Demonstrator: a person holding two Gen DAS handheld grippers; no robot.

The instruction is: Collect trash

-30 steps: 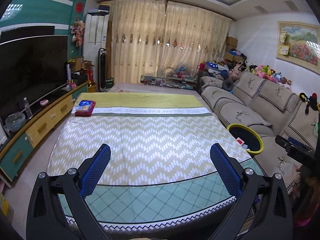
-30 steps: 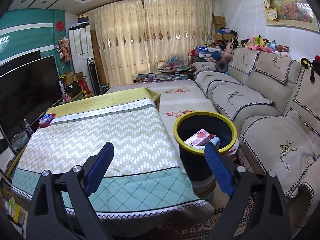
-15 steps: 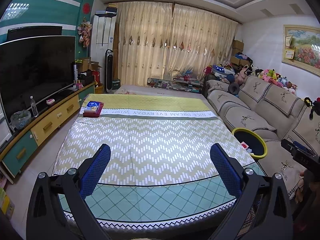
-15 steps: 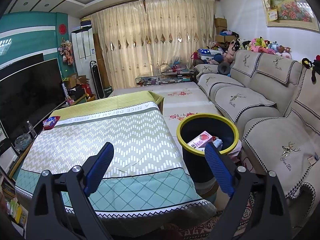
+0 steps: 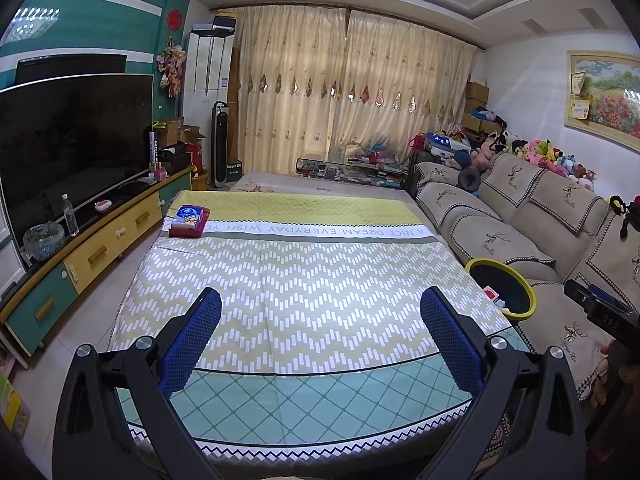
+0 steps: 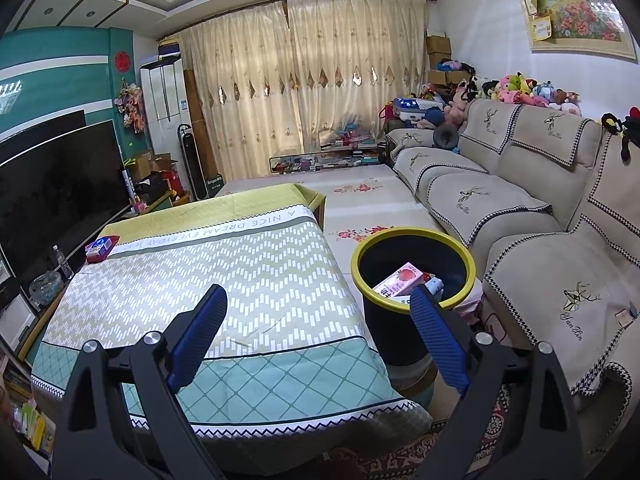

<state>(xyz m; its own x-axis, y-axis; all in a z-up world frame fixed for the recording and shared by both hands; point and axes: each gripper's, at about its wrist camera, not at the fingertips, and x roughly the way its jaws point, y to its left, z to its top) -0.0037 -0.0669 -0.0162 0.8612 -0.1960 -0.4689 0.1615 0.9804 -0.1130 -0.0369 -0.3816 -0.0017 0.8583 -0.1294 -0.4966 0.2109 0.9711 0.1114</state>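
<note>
Trash: pink carton (image 6: 400, 280) lay inside black yellow-rimmed bin (image 6: 464, 258), which stood on the floor between table (image 6: 224, 280) and sofa (image 6: 540, 216). Left gripper (image 5: 320, 320) hung over the table, fingers wide, holding nothing. Right gripper (image 6: 318, 320) also spread wide and empty, near the bin. Red tissue box (image 5: 189, 221) sat at table's far corner.

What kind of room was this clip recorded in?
Most likely a home living room: a sofa lined with plush toys, a large TV on a low cabinet, and a cloth-covered table between them.
</note>
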